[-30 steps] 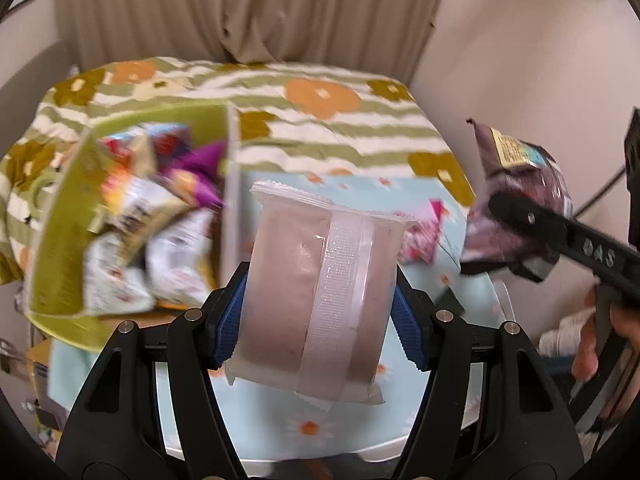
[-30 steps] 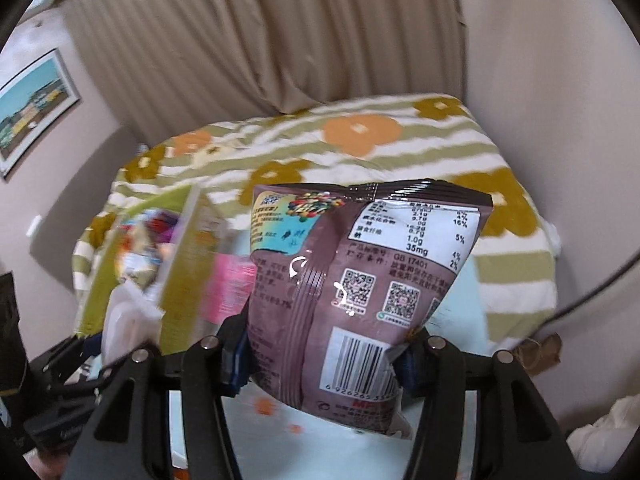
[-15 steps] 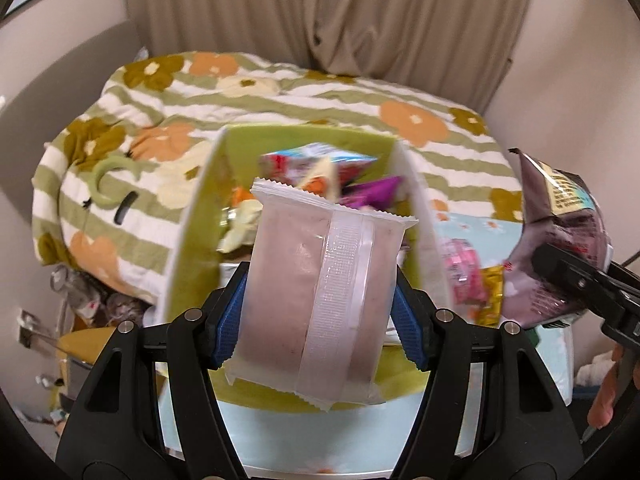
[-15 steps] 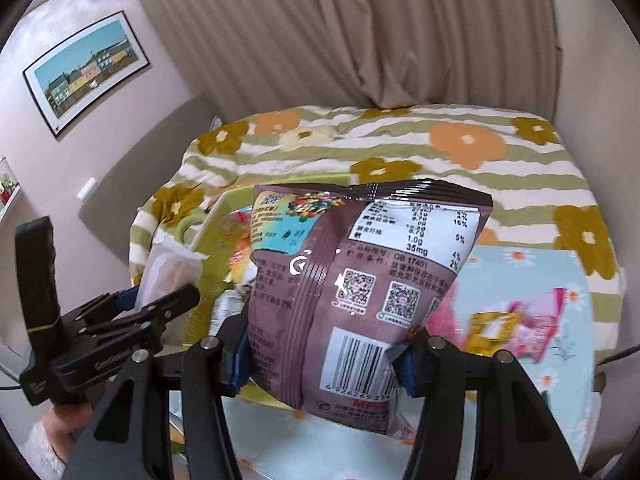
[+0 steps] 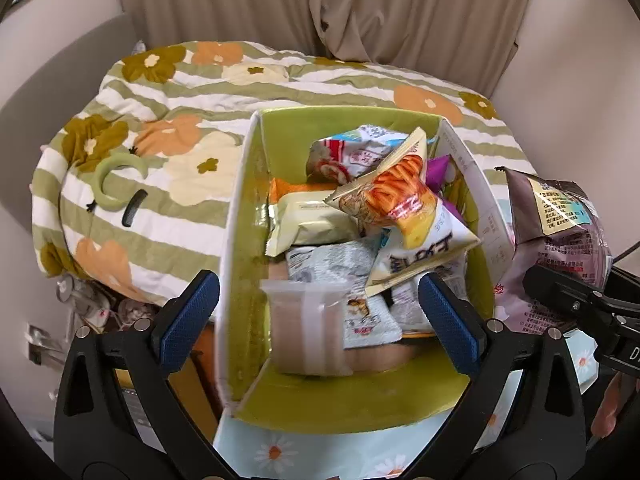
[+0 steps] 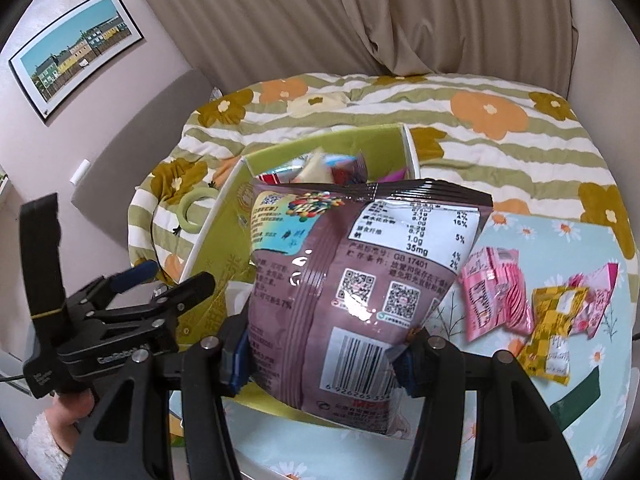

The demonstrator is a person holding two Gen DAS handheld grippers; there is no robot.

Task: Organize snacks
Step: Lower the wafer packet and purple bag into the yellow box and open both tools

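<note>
Over the green box [image 5: 256,208] the left claw [image 5: 320,312] is opening — pink packet [image 5: 306,328] free

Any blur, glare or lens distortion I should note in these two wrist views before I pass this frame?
Left wrist view: the pale pink packet dropping from the opening left gripper into the green box is motion-smeared; the other snacks are sharp; the fisheye bows the box walls. Right wrist view: small glare streaks on the glossy purple chip bag, print still legible; dark vignette in the corners.
</note>
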